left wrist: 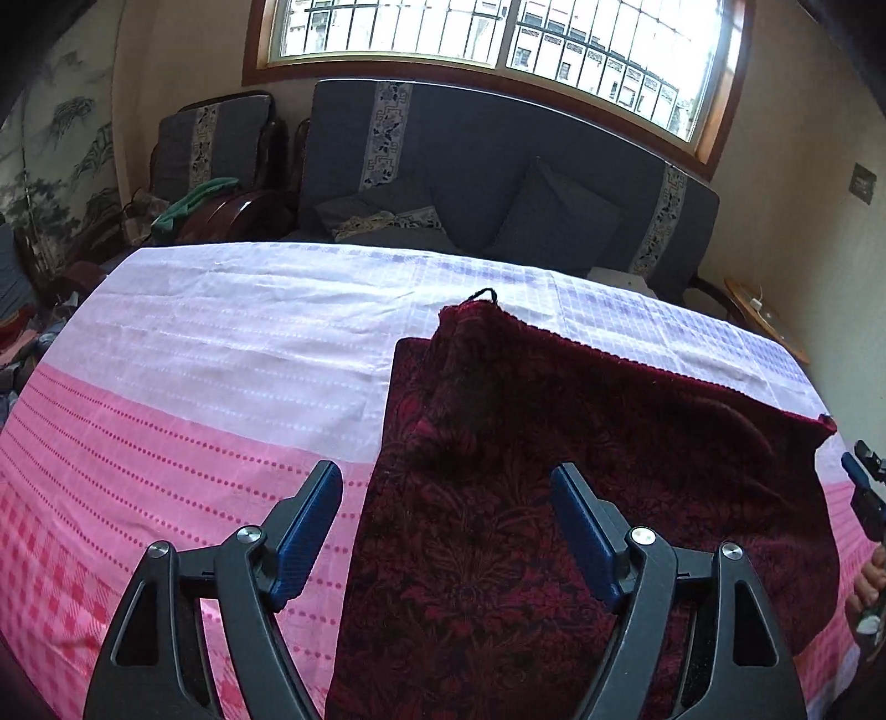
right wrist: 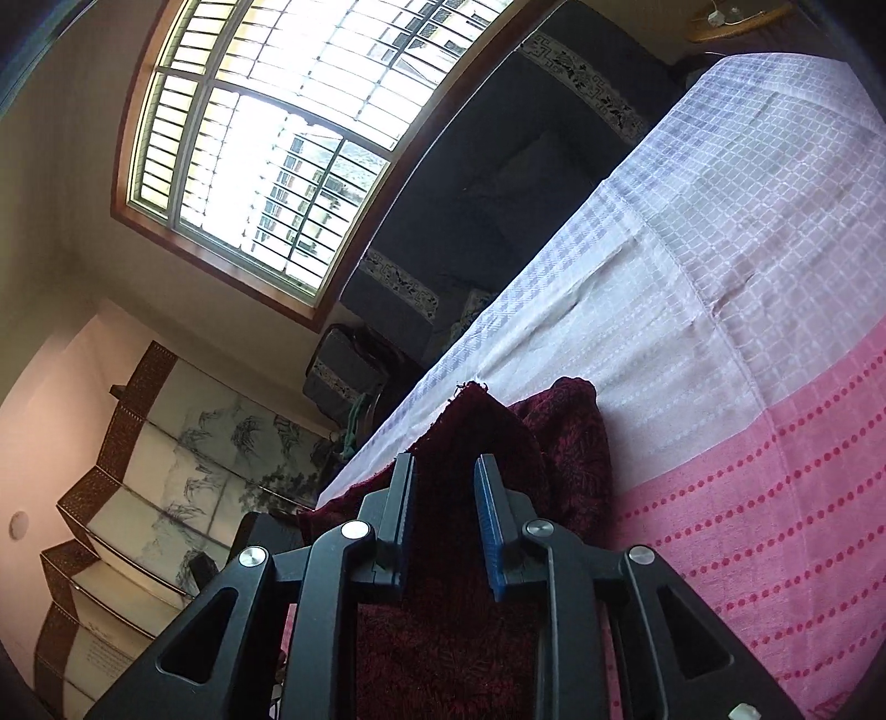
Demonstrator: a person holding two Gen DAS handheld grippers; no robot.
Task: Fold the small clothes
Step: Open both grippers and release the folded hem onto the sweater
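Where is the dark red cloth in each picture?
Left wrist view: the dark red cloth fills the lower middle and right, lying on the pink and white sheet, partly folded over.
Right wrist view: the dark red cloth is at the bottom middle, running up between the fingers of the right gripper.
Shared landmark: the barred window above the dark blue sofa.

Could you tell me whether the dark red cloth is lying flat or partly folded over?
Partly folded: the dark red cloth has its far edge doubled back in a raised hump.
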